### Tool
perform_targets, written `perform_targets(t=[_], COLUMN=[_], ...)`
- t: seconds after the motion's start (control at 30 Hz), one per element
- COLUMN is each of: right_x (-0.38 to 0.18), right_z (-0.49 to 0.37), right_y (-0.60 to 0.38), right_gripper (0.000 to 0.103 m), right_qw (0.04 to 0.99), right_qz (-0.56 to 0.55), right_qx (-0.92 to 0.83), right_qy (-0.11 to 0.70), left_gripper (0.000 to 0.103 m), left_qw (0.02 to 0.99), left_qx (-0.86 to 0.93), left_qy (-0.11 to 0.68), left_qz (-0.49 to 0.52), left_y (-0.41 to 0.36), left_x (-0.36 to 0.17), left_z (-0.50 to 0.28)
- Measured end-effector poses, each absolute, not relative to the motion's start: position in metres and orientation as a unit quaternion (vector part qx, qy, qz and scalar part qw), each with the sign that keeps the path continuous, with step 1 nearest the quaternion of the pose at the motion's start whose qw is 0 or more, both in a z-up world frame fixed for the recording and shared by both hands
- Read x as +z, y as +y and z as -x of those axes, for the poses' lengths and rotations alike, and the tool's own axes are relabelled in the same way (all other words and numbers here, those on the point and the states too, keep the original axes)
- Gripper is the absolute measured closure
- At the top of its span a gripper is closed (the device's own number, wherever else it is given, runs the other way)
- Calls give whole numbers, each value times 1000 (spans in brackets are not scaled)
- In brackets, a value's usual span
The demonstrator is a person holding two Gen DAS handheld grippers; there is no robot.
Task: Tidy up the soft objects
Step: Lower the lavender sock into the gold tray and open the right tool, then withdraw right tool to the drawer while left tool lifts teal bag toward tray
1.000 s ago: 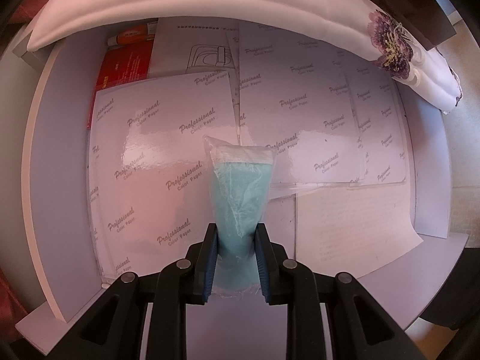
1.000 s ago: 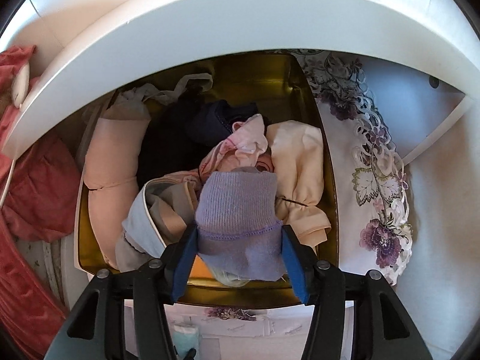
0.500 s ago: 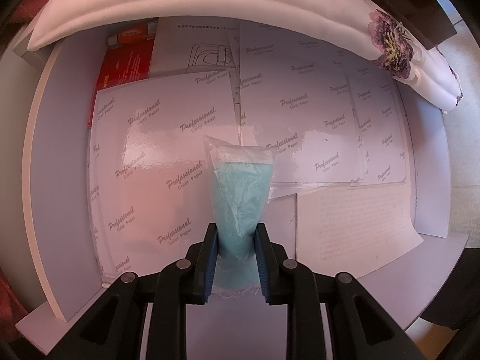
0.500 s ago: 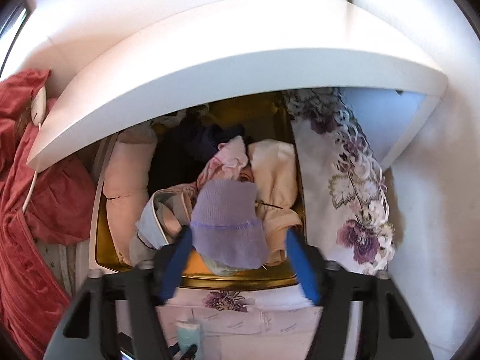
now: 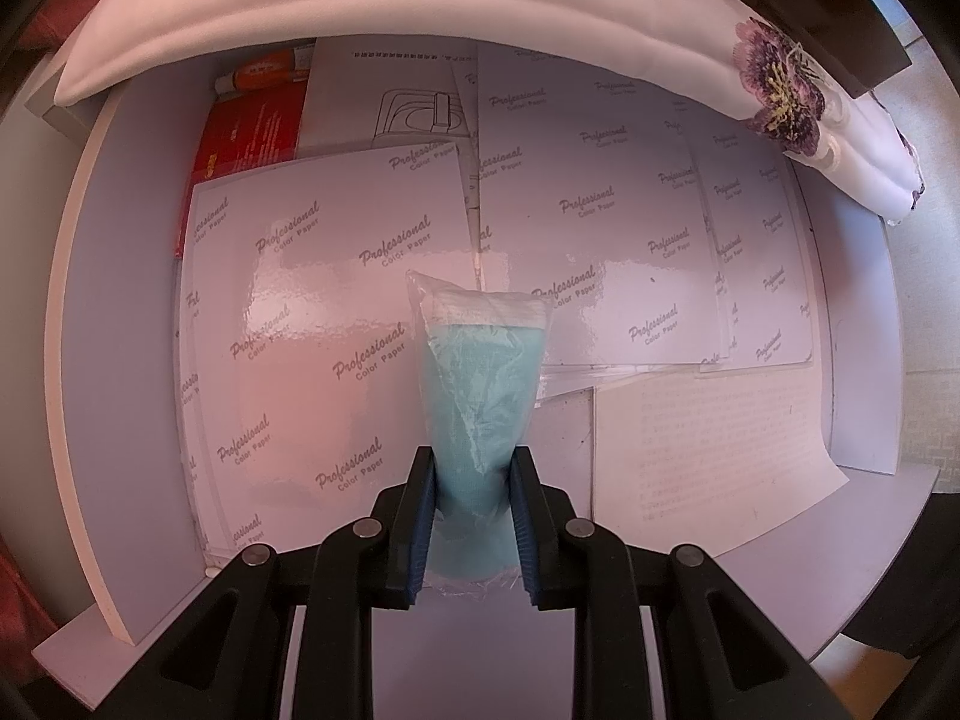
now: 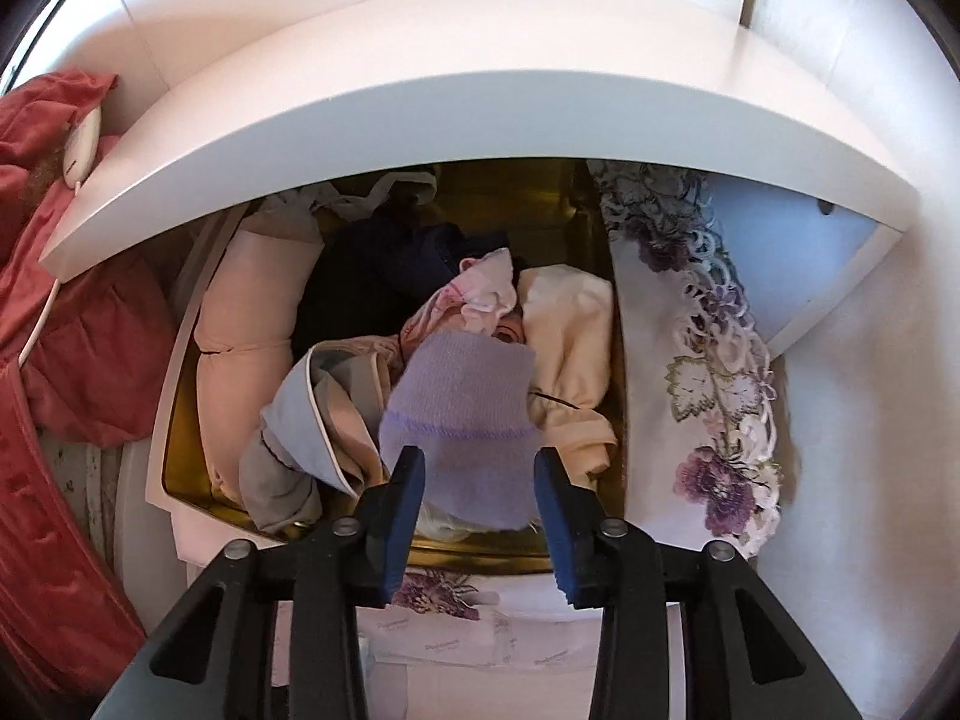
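Observation:
My left gripper [image 5: 471, 462] points straight down and is shut on a teal cloth in a clear plastic bag [image 5: 480, 372], which hangs above sheets of paper. In the right wrist view a lilac knitted sock [image 6: 462, 384] lies on top of a pile of soft clothes in a gold-lined box [image 6: 180, 480]. My right gripper [image 6: 480, 462] hovers just above that sock. Its jaws are closing, the sock shows between the blue pads [image 6: 408, 492], but they do not press on it.
Packs of "Professional Color Paper" [image 5: 330, 312] cover a white tray, with a red booklet [image 5: 252, 132] and an orange tube [image 5: 264, 69] at the back. A white flower-embroidered cloth [image 6: 690, 360] lies right of the box. A white shelf [image 6: 480, 96] overhangs it. Red fabric [image 6: 60, 300] is at the left.
My right gripper rose and drew back from the box, leaving the lilac sock on the pile, and its jaws narrowed. The left gripper and its bag stayed still.

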State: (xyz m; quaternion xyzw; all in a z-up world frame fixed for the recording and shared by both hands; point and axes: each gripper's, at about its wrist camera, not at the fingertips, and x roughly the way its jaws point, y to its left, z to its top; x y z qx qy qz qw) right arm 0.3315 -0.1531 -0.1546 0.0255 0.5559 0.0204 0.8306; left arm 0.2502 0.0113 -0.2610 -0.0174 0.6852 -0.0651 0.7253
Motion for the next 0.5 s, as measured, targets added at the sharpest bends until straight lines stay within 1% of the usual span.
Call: perform_targets(t=[0.07,0.2,0.3,0.4,0.5], right_x=[-150,-146,-145,-151,-165], right_z=[-321,-300,-277,-256,-234], right_y=[-153,-159,-170,-181,-191], right_gripper=[60,59,54,51,45], right_qw=[834,839,838,834,822], right_qz=[-26,-26,-27,-27,-28], right_qx=[23,25,25,21,14], right_qy=[550,543,544,551,569], left_gripper=[80,80,80,80,80], left_qw=[725,726,726,726,727], left_qx=[-65,-65,-65,-65,-65], left_qy=[685,685,684,684,683], left_qz=[17,17,17,17,18], left_y=[11,11,11,11,11], left_x=[-261,-261,-261,-260,-260], left_z=[-250,-250,-249,-250,-251])
